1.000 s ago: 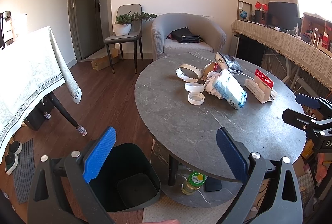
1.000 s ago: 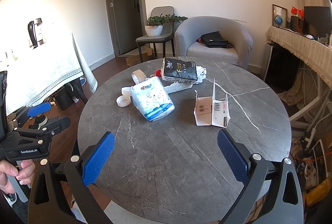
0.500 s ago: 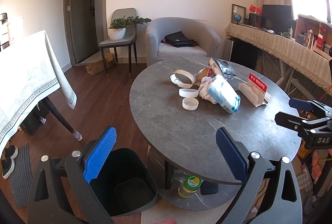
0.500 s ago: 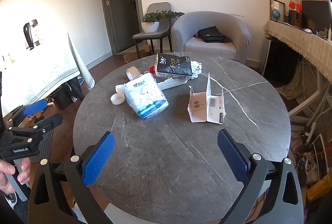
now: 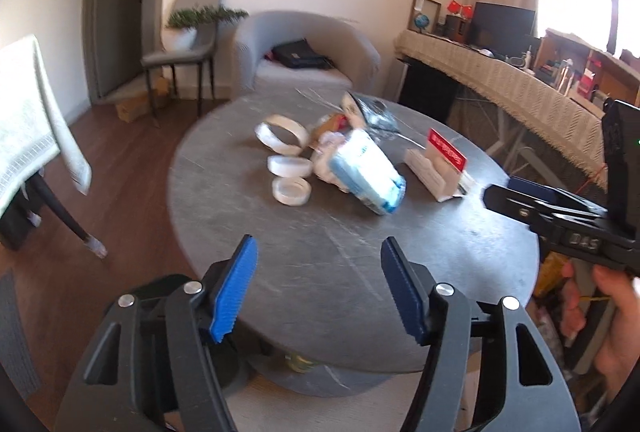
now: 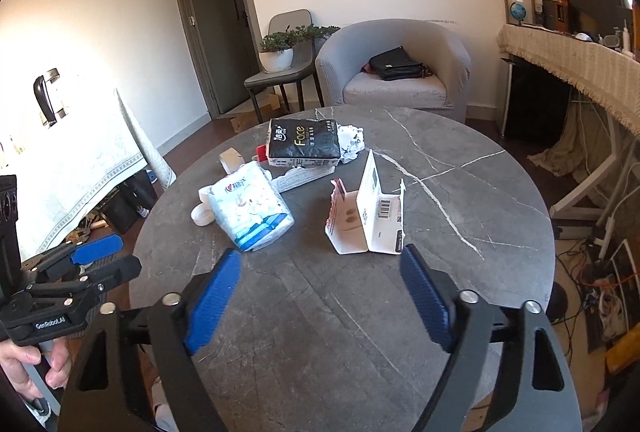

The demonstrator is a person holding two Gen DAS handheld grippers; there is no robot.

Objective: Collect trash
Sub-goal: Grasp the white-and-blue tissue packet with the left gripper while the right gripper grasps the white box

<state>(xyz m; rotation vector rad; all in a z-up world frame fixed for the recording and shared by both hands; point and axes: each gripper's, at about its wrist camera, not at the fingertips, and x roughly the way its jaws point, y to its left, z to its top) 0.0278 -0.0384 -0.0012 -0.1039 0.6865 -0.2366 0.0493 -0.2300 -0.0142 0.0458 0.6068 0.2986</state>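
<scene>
Trash sits clustered toward the far side of the round grey tabletop: a white-and-blue tissue pack, a black tissue pack with crumpled paper against its right end, and a torn-open white carton standing on edge. Left wrist view alone gives three white tape rolls plainly, one on its side behind two lying flat; right wrist view hides most of them behind the tissue pack. Left view is blurred. Same view catches a dark bin on the floor by the table's near edge, behind the left gripper; its contents are hidden. Left gripper's blue fingers are closing with nothing between them, over bare tabletop. Right gripper likewise closing on nothing, the carton just beyond its tips. Each view shows the other gripper at its edge, held by a hand.
</scene>
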